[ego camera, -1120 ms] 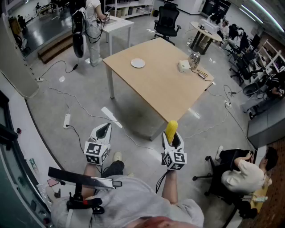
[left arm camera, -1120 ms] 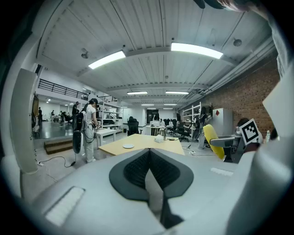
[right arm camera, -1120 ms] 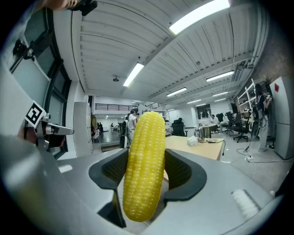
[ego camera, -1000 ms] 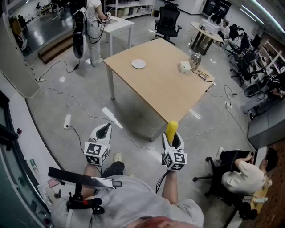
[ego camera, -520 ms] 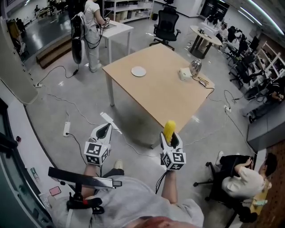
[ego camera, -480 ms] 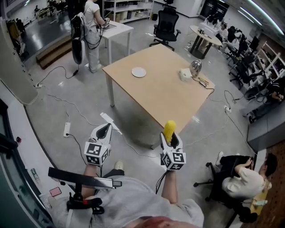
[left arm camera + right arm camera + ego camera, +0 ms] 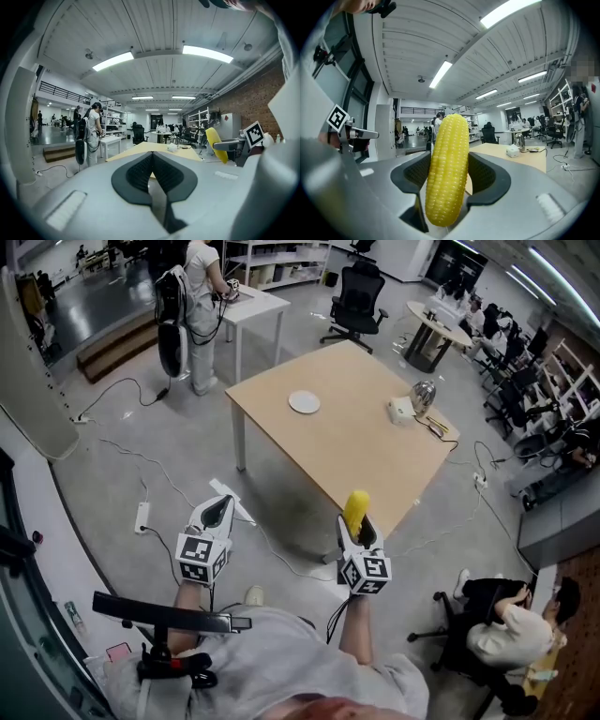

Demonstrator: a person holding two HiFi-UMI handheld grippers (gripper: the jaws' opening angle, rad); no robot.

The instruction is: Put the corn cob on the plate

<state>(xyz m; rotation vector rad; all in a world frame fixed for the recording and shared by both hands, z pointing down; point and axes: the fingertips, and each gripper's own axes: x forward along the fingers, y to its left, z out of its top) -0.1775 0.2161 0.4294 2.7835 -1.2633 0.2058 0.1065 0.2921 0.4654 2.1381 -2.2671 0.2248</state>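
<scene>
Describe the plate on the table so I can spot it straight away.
Find the light wooden square table in the middle of the floor. The small round white plate lies alone toward its far left side. Unlike the white box and shiny metal jug by the right corner, it is a flat disc.

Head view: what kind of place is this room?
Likely an open office or lab workspace: a rolling office chair, a wooden table, and storage shelving at the back.

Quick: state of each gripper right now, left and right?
Left gripper: jaws closed, empty.
Right gripper: jaws closed on the corn cob.
</scene>
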